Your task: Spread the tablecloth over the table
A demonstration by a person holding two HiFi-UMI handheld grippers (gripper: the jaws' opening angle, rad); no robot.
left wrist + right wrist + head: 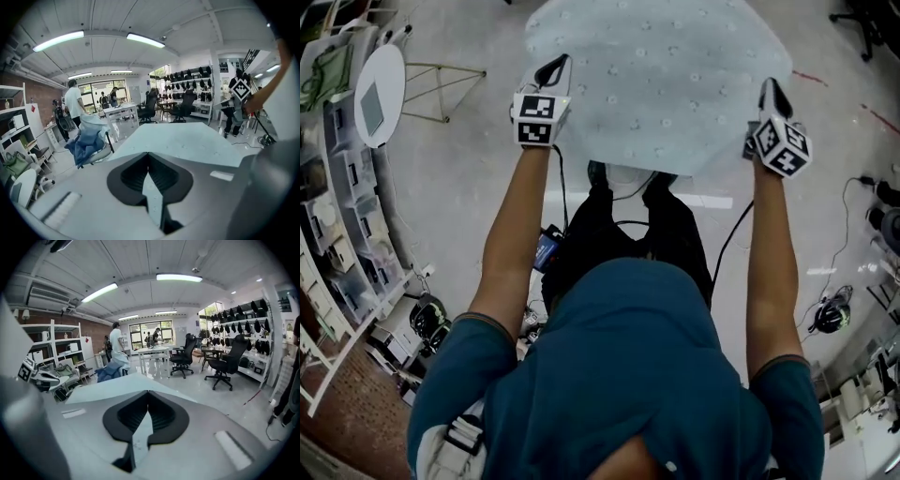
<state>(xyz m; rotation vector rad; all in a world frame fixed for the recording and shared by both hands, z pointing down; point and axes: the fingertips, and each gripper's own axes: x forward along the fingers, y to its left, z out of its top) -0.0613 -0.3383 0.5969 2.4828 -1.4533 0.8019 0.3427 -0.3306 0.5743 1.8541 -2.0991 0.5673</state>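
Observation:
The pale blue dotted tablecloth hangs stretched out in the air in front of me and hides whatever lies under it. My left gripper is shut on its near left edge, and my right gripper is shut on its near right corner. In the left gripper view the left gripper has a strip of cloth pinched between its black pads, and the sheet spreads away beyond them. The right gripper view shows the right gripper pinching the cloth the same way, with the tablecloth running off to the left.
A round white side table on wire legs stands at the left, beside shelves. Cables trail over the floor at the right. A chair draped with blue clothes, office chairs and a standing person lie beyond.

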